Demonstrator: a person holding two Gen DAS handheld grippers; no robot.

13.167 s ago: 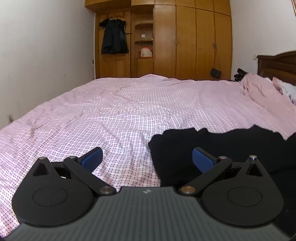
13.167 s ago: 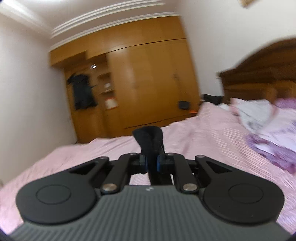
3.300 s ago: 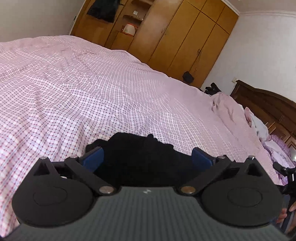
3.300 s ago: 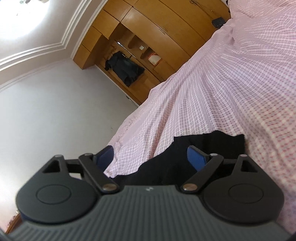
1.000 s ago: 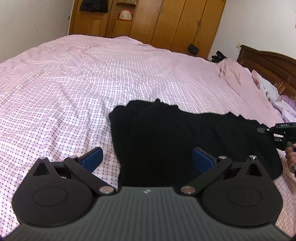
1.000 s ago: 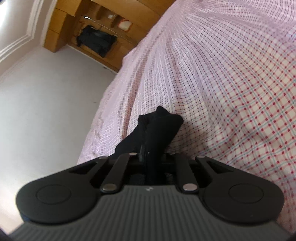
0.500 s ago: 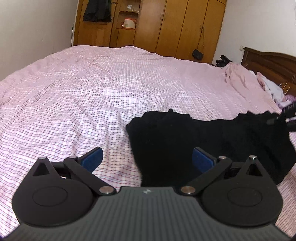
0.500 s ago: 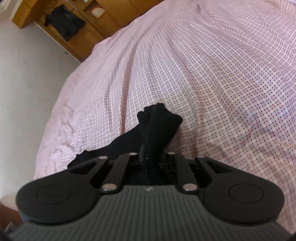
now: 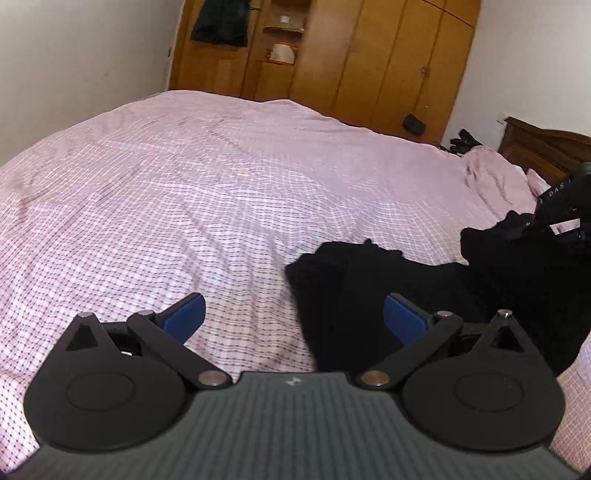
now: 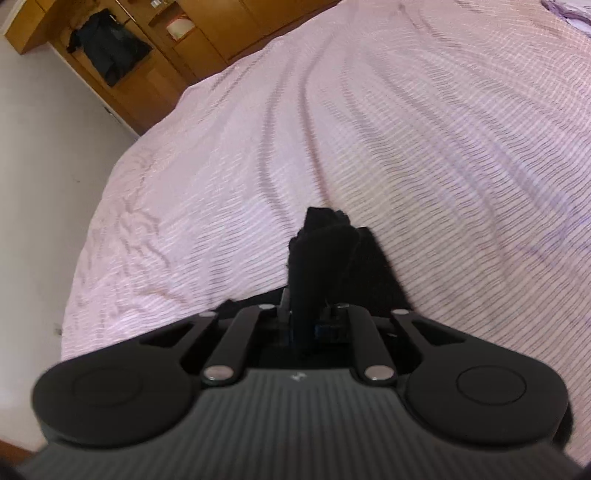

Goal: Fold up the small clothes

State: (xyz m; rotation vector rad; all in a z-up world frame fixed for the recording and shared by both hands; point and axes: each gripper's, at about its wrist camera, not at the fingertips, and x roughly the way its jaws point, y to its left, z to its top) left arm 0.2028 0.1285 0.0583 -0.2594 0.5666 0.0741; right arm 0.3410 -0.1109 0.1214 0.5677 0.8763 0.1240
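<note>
A pink checked bed (image 9: 221, 206) fronts a wooden wardrobe (image 9: 369, 59). Left gripper (image 9: 293, 314) released; right gripper (image 10: 308, 325) clenches black garment (image 10: 325, 243).

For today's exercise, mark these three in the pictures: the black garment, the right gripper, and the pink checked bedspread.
black garment (image 9: 369, 291): left wrist view, on its flat part lying on the bed.
right gripper (image 10: 310, 326): right wrist view, between its fingers, shut on the cloth.
pink checked bedspread (image 9: 184, 184): left wrist view, on a bare stretch.

Pink checked bedspread (image 9: 207, 192), wooden wardrobe (image 9: 373, 59) (dark coat (image 9: 219, 22) hanging), headboard (image 9: 543, 151).
</note>
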